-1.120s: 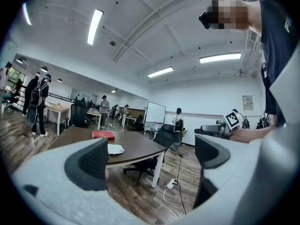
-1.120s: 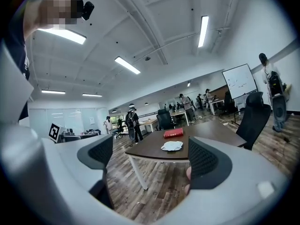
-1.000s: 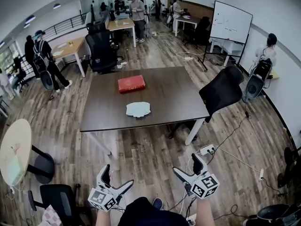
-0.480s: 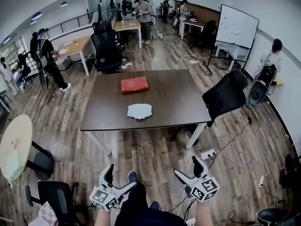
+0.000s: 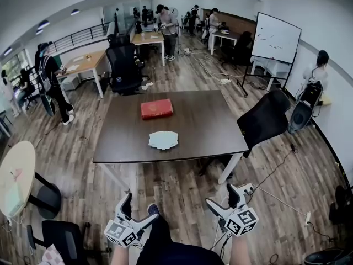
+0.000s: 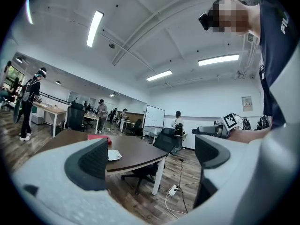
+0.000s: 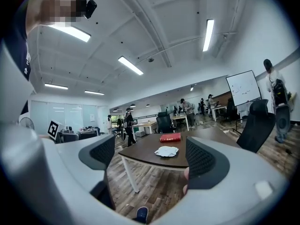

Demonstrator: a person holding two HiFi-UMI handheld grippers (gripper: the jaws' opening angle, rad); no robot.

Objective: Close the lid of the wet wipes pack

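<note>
A red wet wipes pack point(image 5: 156, 109) lies flat on the dark brown table point(image 5: 209, 126), toward its far side. A crumpled white wipe point(image 5: 163, 140) lies nearer the front edge. Both grippers are held low by my body, well short of the table. My left gripper point(image 5: 139, 208) is open and holds nothing, and so is my right gripper point(image 5: 220, 195). In the left gripper view the pack point(image 6: 97, 137) and wipe point(image 6: 114, 155) show far off between the open jaws point(image 6: 147, 161). In the right gripper view the pack point(image 7: 169, 137) and wipe point(image 7: 167, 151) also sit distant beyond the open gripper point(image 7: 150, 156).
A black office chair point(image 5: 262, 112) stands at the table's right end, another point(image 5: 124, 65) behind it. A round pale table point(image 5: 16, 178) is at my left. A power strip with cables point(image 5: 245, 189) lies on the wood floor at right. Several people stand at the back.
I have stepped forward, so the table with pack and wipe sits slightly nearer in the head view. Both grippers keep the same open pose by my body.
</note>
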